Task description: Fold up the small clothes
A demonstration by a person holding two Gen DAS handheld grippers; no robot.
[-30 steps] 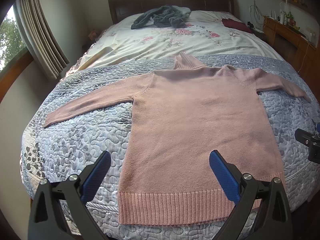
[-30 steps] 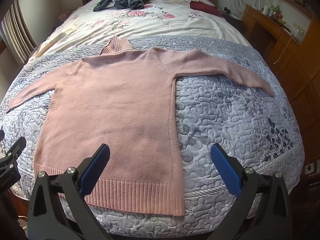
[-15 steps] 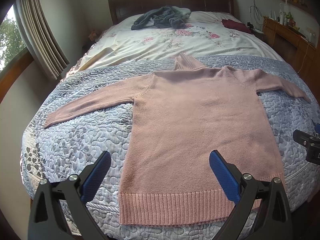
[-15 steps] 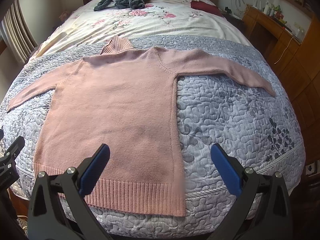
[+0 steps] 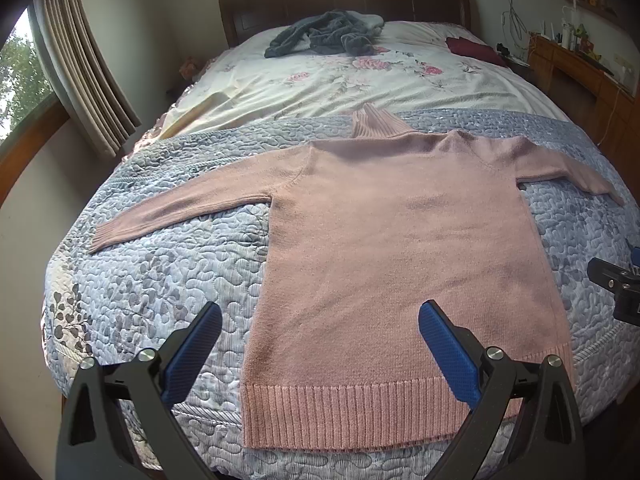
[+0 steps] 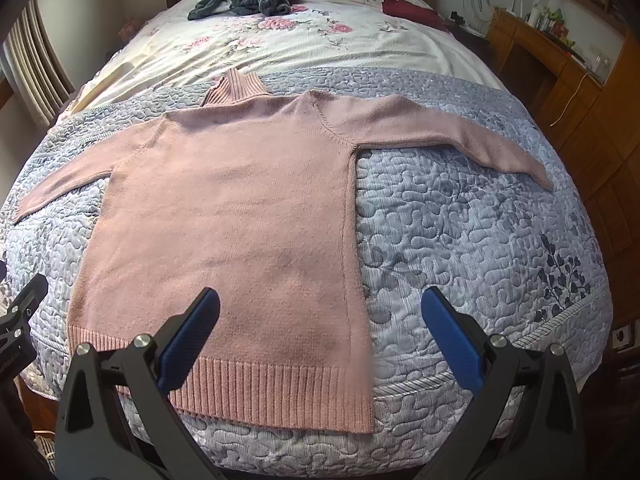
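The pink knitted turtleneck sweater (image 5: 400,248) lies flat, sleeves spread, on the grey-blue quilted bedspread (image 5: 160,264) at the foot edge of the bed. The left claw (image 5: 320,344) and right claw (image 6: 320,328) hover above the ribbed hem, both spread apart, holding nothing.

A bed (image 5: 132,292) covered by a grey-blue quilt (image 6: 460,240) carried a pink sweater (image 5: 392,248), spread flat with both sleeves out, its ribbed hem nearest the jaws. Beyond it lay a floral sheet (image 5: 320,80); farthest from the jaws, near the headboard (image 5: 344,4), sat a heap of dark grey clothing (image 5: 324,36) and a maroon cloth (image 5: 472,46).
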